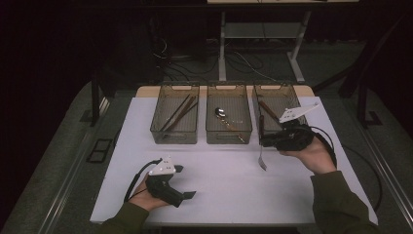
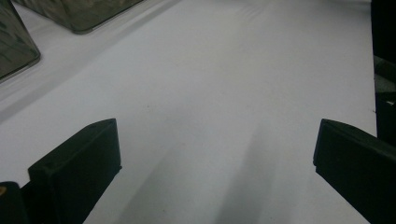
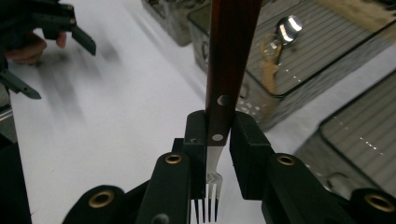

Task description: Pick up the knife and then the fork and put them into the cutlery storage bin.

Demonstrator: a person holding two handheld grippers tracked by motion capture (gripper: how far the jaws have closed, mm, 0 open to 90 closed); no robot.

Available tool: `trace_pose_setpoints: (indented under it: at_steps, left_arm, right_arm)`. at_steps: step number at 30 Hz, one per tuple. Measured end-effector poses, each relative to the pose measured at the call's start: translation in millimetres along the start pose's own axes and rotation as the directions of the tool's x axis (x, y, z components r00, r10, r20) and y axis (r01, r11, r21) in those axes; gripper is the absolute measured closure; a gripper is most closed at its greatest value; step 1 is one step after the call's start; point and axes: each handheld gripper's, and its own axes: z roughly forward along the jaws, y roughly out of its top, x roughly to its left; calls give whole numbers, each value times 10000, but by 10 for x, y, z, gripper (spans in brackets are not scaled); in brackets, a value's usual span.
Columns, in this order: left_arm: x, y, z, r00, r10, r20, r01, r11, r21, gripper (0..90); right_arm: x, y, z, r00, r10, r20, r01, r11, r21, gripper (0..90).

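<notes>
My right gripper (image 1: 267,140) (image 3: 218,135) is shut on a fork (image 3: 232,60) with a brown wooden handle. It grips near the joint of handle and metal. In the high view the fork's metal end (image 1: 262,162) hangs above the white table, in front of the right bin (image 1: 292,92). That gripper hovers at the bin's near left corner. My left gripper (image 1: 186,181) (image 2: 215,140) rests low on the table at the front left, open, with nothing between its jaws. It also appears far off in the right gripper view (image 3: 51,63).
Three clear bins stand in a row at the back of the white table (image 1: 224,195). The left bin (image 1: 168,134) holds chopsticks (image 1: 178,113), the middle bin (image 1: 229,137) a spoon (image 1: 221,113) (image 3: 285,28), and the right one a brown-handled utensil (image 1: 268,109).
</notes>
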Motion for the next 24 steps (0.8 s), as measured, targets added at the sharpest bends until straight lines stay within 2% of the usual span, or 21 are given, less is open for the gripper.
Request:
trace_pose_setpoints:
  at_steps: [10, 15, 17, 21, 24]
  left_arm:
    - [5, -1, 0, 10000, -32, 13, 32, 10000, -28, 0]
    - [6, -1, 1, 10000, -49, 25, 49, 10000, -30, 0]
    - [4, -2, 2, 9999, -106, 35, 106, 9999, -24, 0]
    - [8, -1, 1, 10000, -58, 36, 58, 10000, -35, 0]
    - [6, -2, -3, 9999, -130, 27, 130, 9999, -22, 0]
  right_arm:
    - [-218, 131, -344, 9958, 441, 799, -385, 9968, -707, 766]
    - [-392, 251, -552, 9854, 787, 1508, -629, 9923, -1067, 766]
    - [-480, 314, -629, 9783, 912, 1859, -715, 9914, -1100, 766]
    - [-728, 422, -722, 9521, 1195, 2813, -949, 9905, -995, 765]
    - [-942, 450, -714, 9320, 1611, 3247, -1397, 9862, -884, 765]
